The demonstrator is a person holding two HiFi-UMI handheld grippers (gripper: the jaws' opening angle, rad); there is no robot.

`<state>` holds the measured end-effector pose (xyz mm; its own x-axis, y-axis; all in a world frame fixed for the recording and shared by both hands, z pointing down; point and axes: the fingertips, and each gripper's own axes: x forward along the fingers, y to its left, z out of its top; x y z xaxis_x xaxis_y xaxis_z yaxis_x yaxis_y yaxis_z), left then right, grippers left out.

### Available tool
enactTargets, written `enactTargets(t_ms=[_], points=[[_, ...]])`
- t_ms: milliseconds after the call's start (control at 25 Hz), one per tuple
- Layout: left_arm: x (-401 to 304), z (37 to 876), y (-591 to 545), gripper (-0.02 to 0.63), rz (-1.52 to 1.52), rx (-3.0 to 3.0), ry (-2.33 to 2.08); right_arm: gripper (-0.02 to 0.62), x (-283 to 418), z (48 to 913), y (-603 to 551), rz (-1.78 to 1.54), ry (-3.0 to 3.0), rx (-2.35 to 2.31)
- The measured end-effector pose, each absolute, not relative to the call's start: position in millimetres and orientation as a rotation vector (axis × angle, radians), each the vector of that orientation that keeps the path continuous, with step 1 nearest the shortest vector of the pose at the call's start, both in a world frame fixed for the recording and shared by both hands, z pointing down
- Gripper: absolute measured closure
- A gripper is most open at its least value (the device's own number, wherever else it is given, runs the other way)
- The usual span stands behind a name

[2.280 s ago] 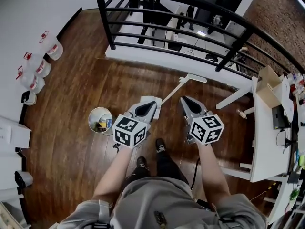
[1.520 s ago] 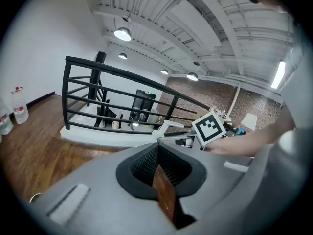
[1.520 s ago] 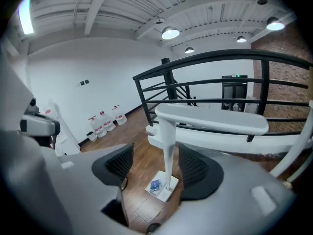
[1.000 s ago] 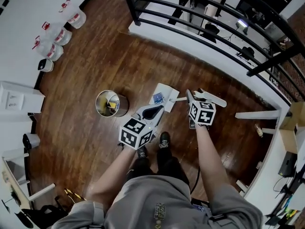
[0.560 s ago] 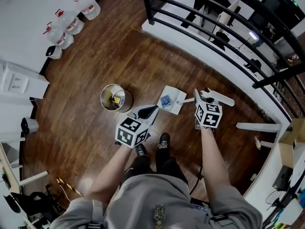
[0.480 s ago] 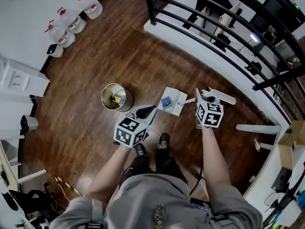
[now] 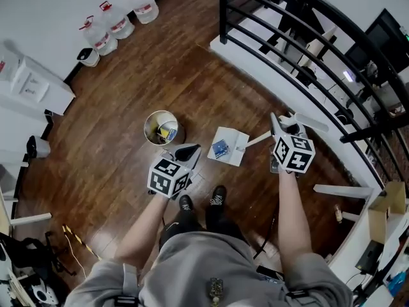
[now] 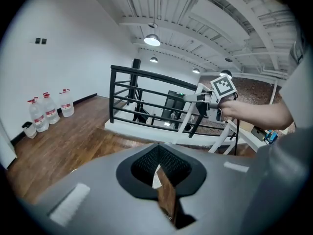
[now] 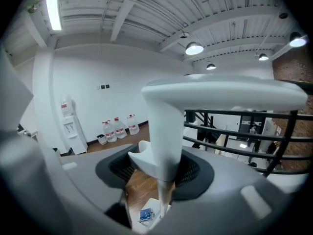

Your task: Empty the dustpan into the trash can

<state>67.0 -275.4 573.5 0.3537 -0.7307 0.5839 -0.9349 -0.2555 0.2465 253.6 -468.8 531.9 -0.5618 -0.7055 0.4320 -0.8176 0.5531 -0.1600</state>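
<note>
A white dustpan (image 7: 229, 147) with a blue scrap in it hangs tilted above the wood floor, right of the round metal trash can (image 7: 147, 123). Its long white handle (image 9: 164, 131) runs up into my right gripper (image 7: 279, 125), which is shut on it; these jaws have just closed further on the handle. The pan (image 9: 146, 214) shows below the jaws in the right gripper view. My left gripper (image 7: 186, 151) is shut and holds nothing, just below the can and left of the pan. The trash can holds yellow and other rubbish.
A black railing (image 7: 307, 37) runs diagonally across the top right. Water bottles (image 7: 115, 18) and a white cabinet (image 7: 29, 85) stand along the left wall. White table legs (image 7: 339, 190) and a cardboard box (image 7: 383, 210) are at the right. The person's shoes (image 7: 201, 200) are below the pan.
The right gripper has risen with the dustpan's handle, and the pan has come off the floor. The left gripper has drifted left, nearer the trash can.
</note>
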Motion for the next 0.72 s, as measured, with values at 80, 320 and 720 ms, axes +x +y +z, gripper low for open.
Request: enactTargets(t_ms=[80,320,720], points=[[62.2,569.3,-269.7,0.603,0.471,2.065,-1.467,0.402,243.3,511.2,-466.4,0.486,-2.511,1.228],[21.9,559.5,-250.9,0.603,0.417,2.006,-1.588,0.4,184.3,437.6,-467.0,0.411,-2.65,1.126],[-60.2,539.0,-204.8,0.603,0.315,1.925,-1.728,0.4,69.6,333.7,-460.3,0.348,-2.789,1.004]])
